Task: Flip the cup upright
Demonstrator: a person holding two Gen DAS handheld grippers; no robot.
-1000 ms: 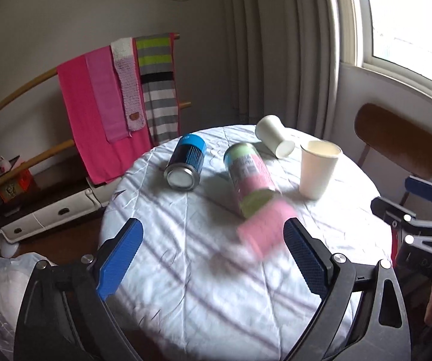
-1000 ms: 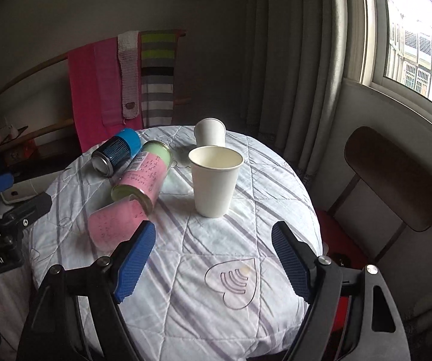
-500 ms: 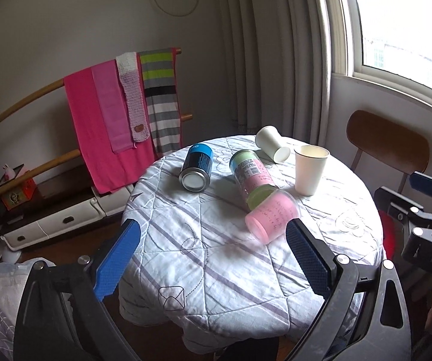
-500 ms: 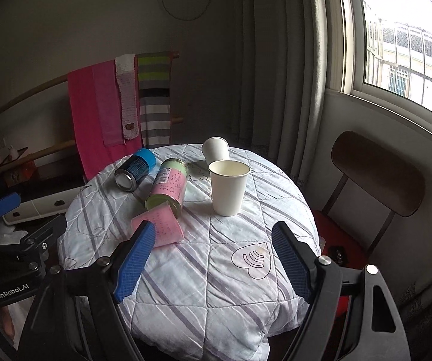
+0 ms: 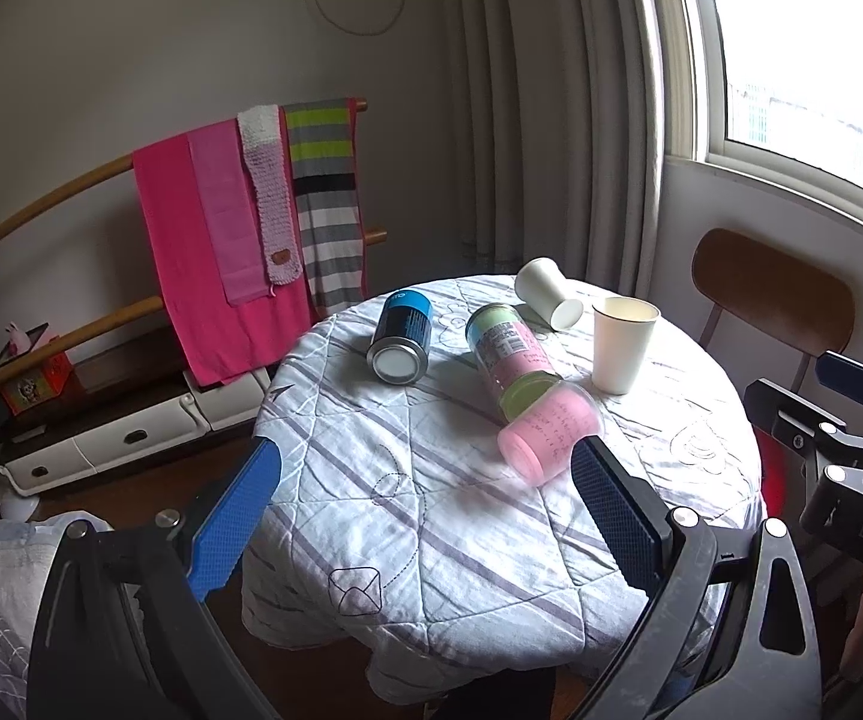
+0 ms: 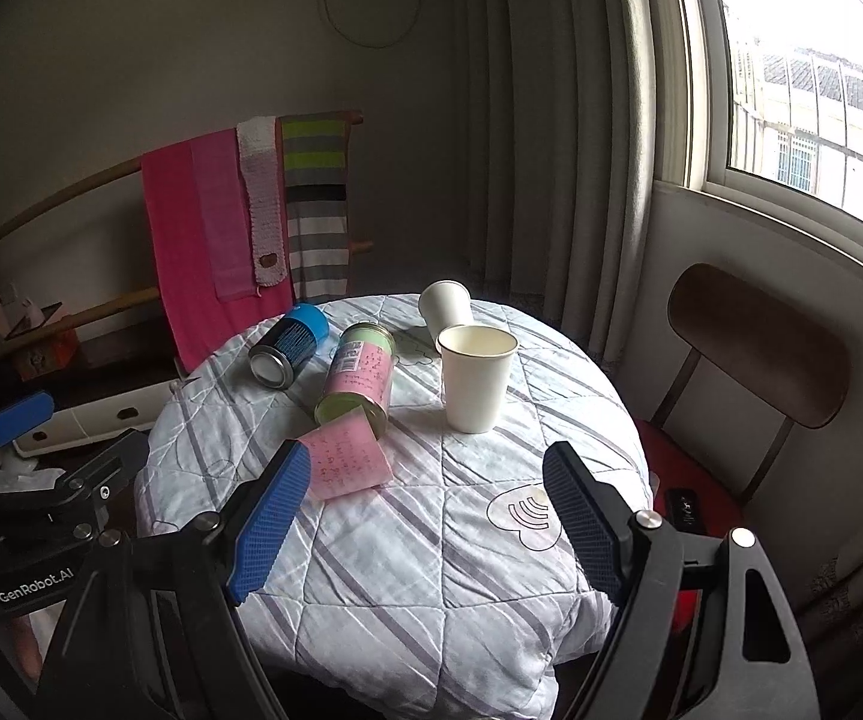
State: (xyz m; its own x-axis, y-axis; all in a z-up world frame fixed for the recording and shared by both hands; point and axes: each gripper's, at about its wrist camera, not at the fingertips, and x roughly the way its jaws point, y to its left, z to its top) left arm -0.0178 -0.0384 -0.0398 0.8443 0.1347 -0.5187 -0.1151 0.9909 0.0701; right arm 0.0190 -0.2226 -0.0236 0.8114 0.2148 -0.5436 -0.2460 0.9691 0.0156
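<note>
A white paper cup (image 5: 620, 344) (image 6: 476, 377) stands upright on the round quilted table (image 5: 461, 516) (image 6: 431, 528). A second white paper cup (image 5: 547, 292) (image 6: 444, 303) lies on its side at the table's far edge. A pink cup (image 5: 550, 437) (image 6: 345, 460) lies on its side near the front. My left gripper (image 5: 425, 519) is open and empty, held back from the table's near edge. My right gripper (image 6: 422, 531) is open and empty, also back from the table. Each gripper shows at the edge of the other's view.
A blue can (image 5: 401, 345) (image 6: 288, 345) and a pink-and-green can (image 5: 509, 360) (image 6: 358, 380) lie on their sides mid-table. A wooden chair (image 5: 773, 294) (image 6: 758, 342) stands to the right. A rack with pink and striped towels (image 5: 251, 222) stands behind the table, with a window on the right.
Both grippers have pulled back and up from the table, so more of the room shows. The pink cup lies free on its side. Both stay open.
</note>
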